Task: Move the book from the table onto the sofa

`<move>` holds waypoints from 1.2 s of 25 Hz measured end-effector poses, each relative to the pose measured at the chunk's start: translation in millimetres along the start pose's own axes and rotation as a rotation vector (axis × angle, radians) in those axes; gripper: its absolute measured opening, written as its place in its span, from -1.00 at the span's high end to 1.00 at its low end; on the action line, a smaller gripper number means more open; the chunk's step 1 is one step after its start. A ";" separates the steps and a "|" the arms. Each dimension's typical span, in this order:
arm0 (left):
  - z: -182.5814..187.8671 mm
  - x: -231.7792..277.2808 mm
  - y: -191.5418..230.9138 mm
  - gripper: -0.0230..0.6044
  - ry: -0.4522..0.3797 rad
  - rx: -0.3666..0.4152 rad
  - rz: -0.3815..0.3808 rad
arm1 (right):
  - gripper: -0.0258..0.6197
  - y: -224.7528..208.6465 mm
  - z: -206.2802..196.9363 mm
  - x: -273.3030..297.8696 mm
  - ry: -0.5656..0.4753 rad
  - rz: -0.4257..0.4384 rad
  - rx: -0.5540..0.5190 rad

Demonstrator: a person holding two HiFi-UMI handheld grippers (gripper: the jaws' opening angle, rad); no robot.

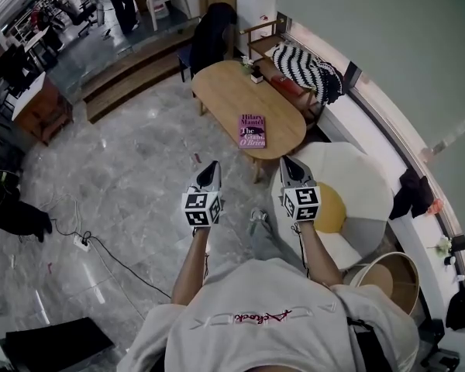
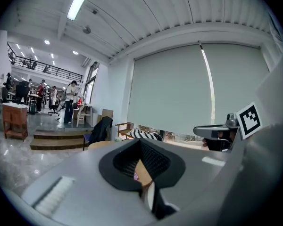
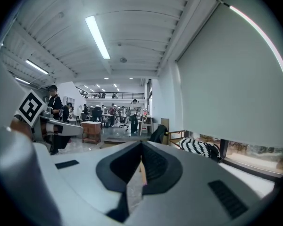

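A person in a white shirt (image 1: 275, 308) stands on a grey marble floor (image 1: 132, 184), holding both tools out level ahead. The left gripper (image 1: 214, 164), grey with a black-and-white marker cube, has its jaws pressed together on nothing. The right gripper (image 1: 285, 161) is the same, its jaws fully together and empty. Just to the right of the person stands a round white armchair with a yellow cushion (image 1: 355, 178). Ahead of the two tips, and apart from them, a purple paperback book (image 1: 253, 130) lies flat on the near end of an oval light-wood table (image 1: 221, 91). Beyond the table's right edge, against the wall, a wood-framed sofa (image 1: 261, 43) carries a black-and-white striped throw (image 1: 304, 68). A dark jacket (image 1: 213, 29) hangs on a chair at the table's far end.
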State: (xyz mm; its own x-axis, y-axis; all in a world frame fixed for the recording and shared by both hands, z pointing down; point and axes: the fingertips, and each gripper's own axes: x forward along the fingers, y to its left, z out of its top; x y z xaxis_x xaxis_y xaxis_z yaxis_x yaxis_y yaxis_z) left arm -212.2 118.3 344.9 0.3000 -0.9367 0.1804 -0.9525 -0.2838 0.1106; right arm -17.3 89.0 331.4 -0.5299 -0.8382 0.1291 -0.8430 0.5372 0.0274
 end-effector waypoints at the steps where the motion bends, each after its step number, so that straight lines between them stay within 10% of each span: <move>1: 0.8 -0.2 2.3 0.90 -0.003 -0.001 0.004 | 0.90 2.1 0.5 1.7 -0.002 0.005 -0.003; 30: 26.0 143.3 29.8 0.90 0.010 0.005 -0.017 | 0.90 -74.1 4.0 123.5 -0.002 0.029 0.007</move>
State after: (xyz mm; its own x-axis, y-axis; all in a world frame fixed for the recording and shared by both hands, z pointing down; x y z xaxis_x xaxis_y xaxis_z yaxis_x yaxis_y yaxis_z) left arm -199.0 -29.7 348.7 0.3170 -0.9296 0.1879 -0.9474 -0.3010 0.1090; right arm -20.6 -54.7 341.3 -0.5540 -0.8227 0.1279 -0.8281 0.5603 0.0170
